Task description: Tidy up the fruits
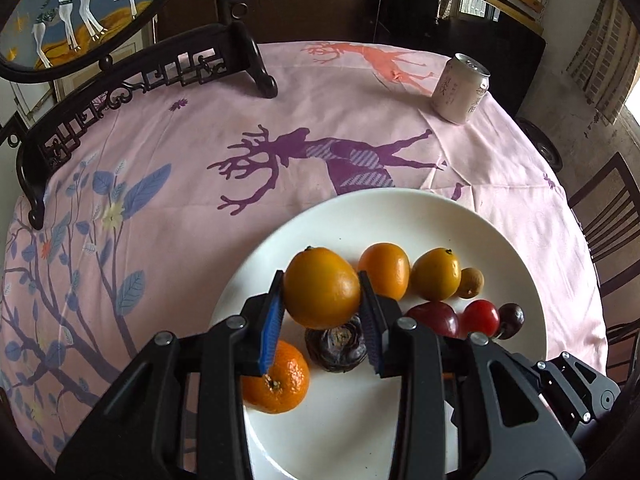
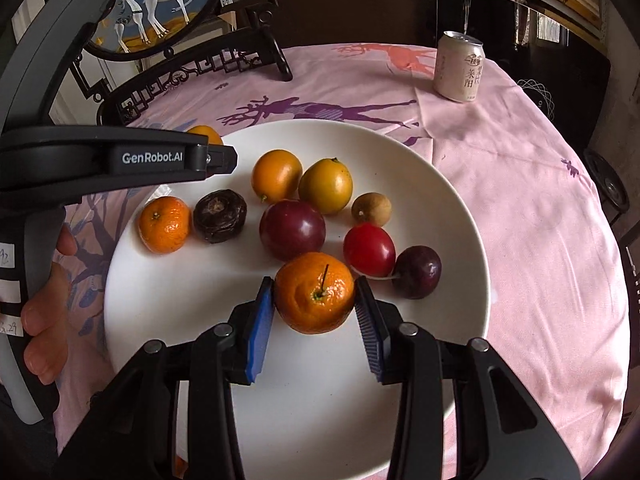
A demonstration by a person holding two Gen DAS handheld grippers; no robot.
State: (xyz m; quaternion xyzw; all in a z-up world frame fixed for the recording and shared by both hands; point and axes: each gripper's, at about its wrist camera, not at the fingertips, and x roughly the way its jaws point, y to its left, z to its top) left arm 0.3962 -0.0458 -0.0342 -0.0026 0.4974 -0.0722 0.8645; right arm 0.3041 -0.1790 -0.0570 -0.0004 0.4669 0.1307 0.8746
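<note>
Now, left claw (image 1: 322, 294): clenched on my large orange (image 1: 322, 288), above the plate (image 1: 440, 216).
Right claw (image 2: 314, 294): grasping my stemmed mandarin (image 2: 314, 292), nearer the red fruits.

left hand-held gripper (image 2: 120, 158): "GenRobot.AI" | can (image 2: 459, 68): Chinese characters "莱阳"

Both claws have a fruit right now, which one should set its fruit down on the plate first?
Probably the right. Its claw holds a stemmed mandarin over bare plate. The left claw holds a yellow-orange fruit directly above a dark fruit and another mandarin, so it has less room.
</note>
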